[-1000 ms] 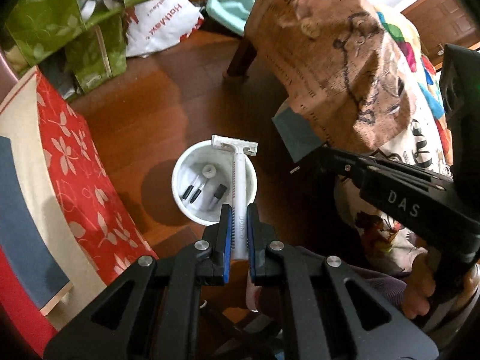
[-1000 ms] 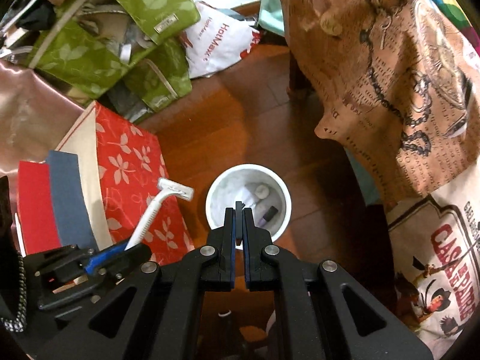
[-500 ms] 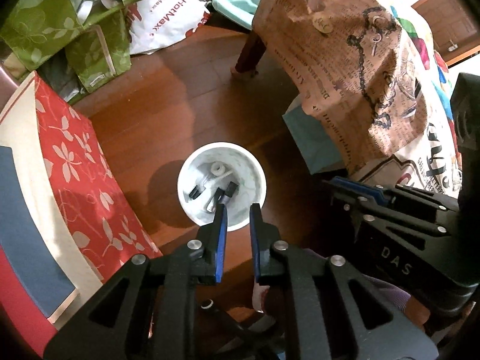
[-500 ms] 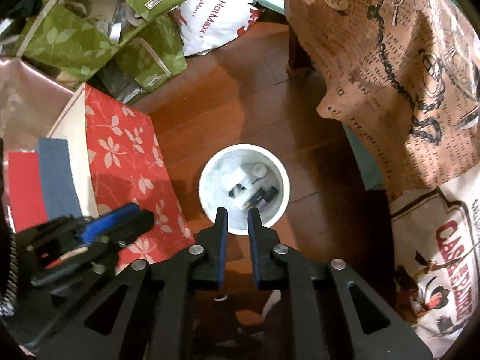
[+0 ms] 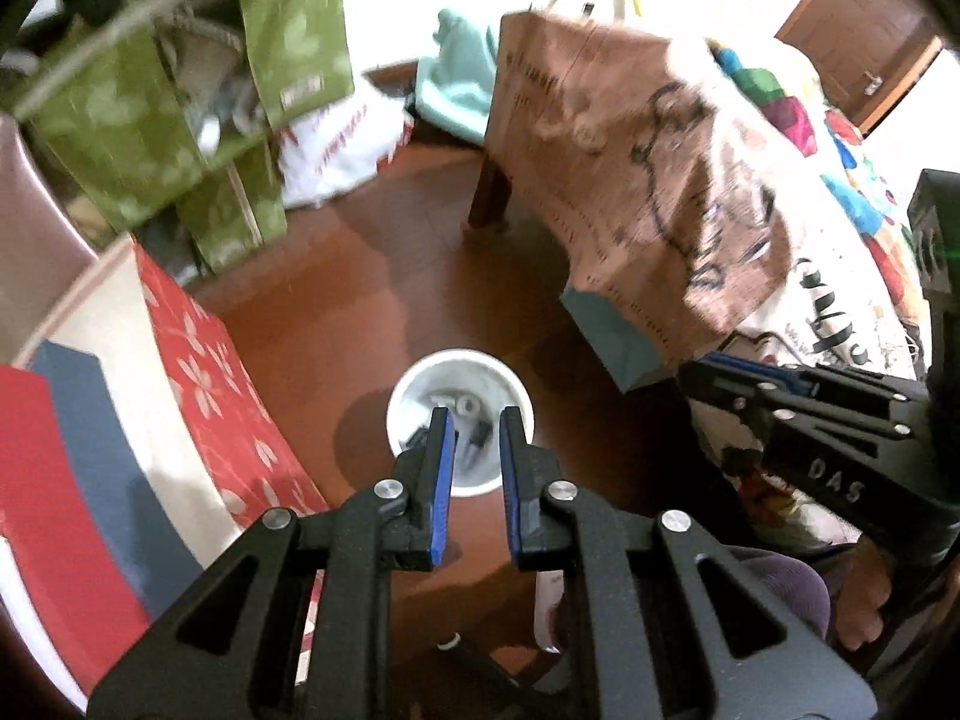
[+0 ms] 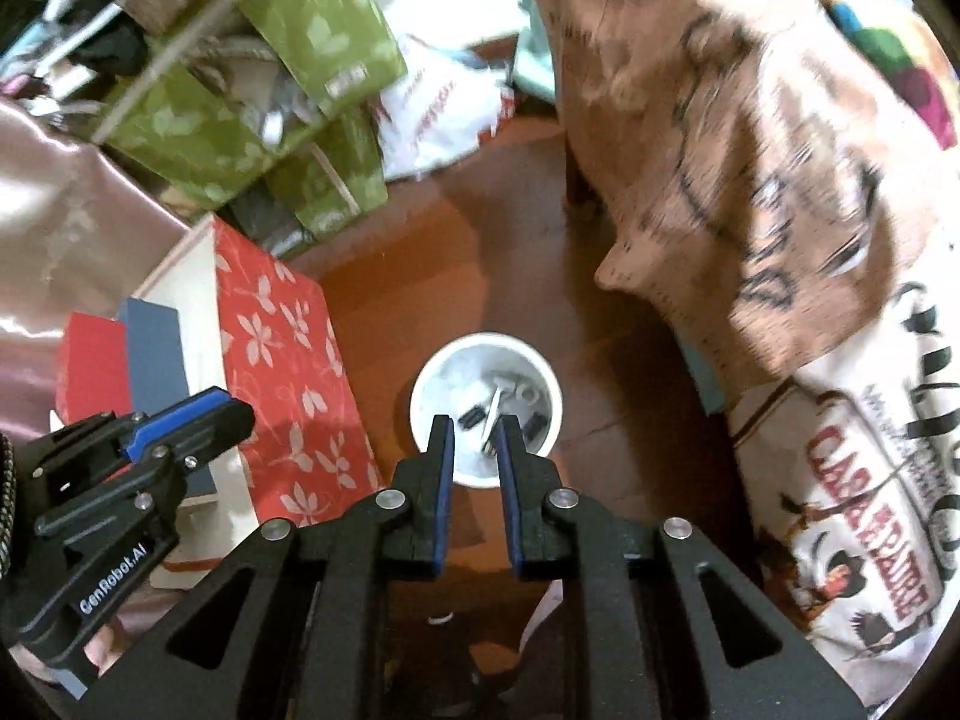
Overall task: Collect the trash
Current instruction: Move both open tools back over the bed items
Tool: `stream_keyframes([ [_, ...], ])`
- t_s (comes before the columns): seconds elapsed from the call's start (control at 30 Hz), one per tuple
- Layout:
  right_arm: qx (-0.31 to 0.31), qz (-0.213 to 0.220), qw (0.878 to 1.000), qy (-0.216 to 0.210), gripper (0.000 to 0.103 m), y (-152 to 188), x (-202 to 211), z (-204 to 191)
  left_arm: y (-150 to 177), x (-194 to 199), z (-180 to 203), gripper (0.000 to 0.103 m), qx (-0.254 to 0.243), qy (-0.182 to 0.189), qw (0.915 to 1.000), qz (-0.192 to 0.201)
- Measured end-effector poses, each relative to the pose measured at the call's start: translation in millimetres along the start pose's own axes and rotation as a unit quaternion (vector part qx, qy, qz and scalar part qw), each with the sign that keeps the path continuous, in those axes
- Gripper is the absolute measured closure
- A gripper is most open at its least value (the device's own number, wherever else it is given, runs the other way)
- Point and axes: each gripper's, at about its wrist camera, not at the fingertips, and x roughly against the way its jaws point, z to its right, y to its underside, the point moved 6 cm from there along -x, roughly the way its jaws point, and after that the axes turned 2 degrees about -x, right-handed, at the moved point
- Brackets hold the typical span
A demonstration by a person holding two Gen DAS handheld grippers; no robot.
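Observation:
A white round bin (image 5: 517, 396) stands on the brown wooden floor, straight below both grippers; it shows in the right wrist view (image 6: 435, 384) too. Inside lie a white razor (image 6: 493, 411) and a few small dark and white bits of trash. My left gripper (image 5: 474, 420) is open and empty above the bin. My right gripper (image 6: 474, 429) is open and empty above the bin. Each gripper shows at the edge of the other's view: the right one (image 5: 798, 396), the left one (image 6: 180, 426).
A red floral box (image 6: 282, 372) with red and blue boxes stands left of the bin. Green floral bags (image 6: 240, 90) and a white plastic bag (image 6: 438, 114) lie behind. A table draped in printed brown cloth (image 6: 720, 180) stands on the right.
The left gripper opened and dropped the white razor into the bin. The right gripper opened too. Both have lifted and tilted, so the bin looks farther away.

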Motion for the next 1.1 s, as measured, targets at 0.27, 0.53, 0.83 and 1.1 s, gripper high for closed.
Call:
stream_keyframes([
  [0.27, 0.002, 0.108, 0.994, -0.009, 0.09, 3.0, 95.1, 7.9, -10.3, 82.5, 36.4, 0.091, -0.031, 0.002, 0.9954, 0.091],
  [0.53, 0.0, 0.225, 0.974, 0.001, 0.09, 16.4, 192.1, 24.5, -20.8, 162.1, 100.6, 0.091, -0.077, 0.021, 0.9786, 0.19],
  [0.83, -0.016, 0.333, 0.941, 0.052, 0.09, 43.8, 282.0, 73.0, -26.5, 208.5, 190.7, 0.091, -0.129, 0.043, 0.9571, 0.256],
  [1.1, -0.051, 0.388, 0.913, 0.114, 0.064, 67.0, 335.4, 132.7, -31.9, 220.7, 271.2, 0.054, -0.167, 0.066, 0.9419, 0.284],
])
